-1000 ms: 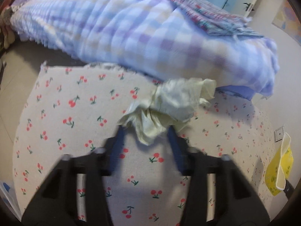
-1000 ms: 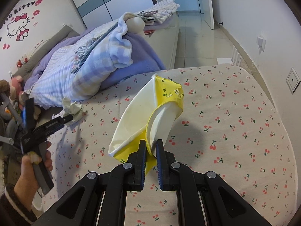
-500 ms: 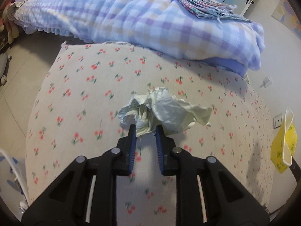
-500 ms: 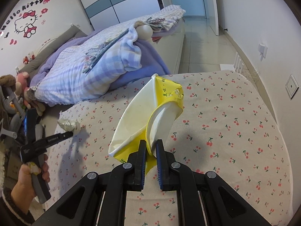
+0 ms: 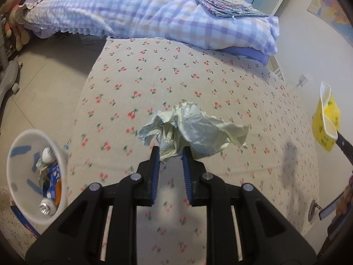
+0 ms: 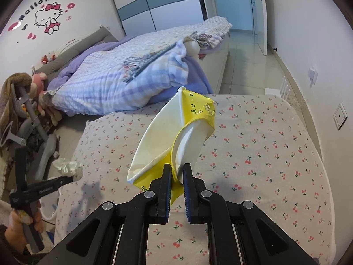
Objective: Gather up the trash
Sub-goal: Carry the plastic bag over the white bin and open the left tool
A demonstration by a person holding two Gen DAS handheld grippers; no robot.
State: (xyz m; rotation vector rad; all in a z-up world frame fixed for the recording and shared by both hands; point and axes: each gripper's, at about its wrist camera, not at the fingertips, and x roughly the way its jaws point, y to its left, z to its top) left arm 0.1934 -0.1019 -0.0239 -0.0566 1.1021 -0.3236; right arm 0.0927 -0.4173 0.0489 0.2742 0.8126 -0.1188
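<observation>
Bin [image 5: 13,165] contents blurred, maybe bottles; right hand-held gripper [image 5: 339,140] mostly cut off by frame edge

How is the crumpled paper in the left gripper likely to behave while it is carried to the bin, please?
The crumpled paper looks thin and creased, so it is probably very light and floppy. Only its lower fold sits between the jaws of the left gripper, so it may slip or tear if jerked. It should drop easily into the white bin.

A child's bedroom at home: a Hello Kitty wall decal [image 6: 47,15], plush toys [image 6: 39,92] beside a bed [image 6: 253,154] with cherry-print sheet, a checked duvet [image 5: 136,11], sliding wardrobe doors [image 6: 158,2]
</observation>
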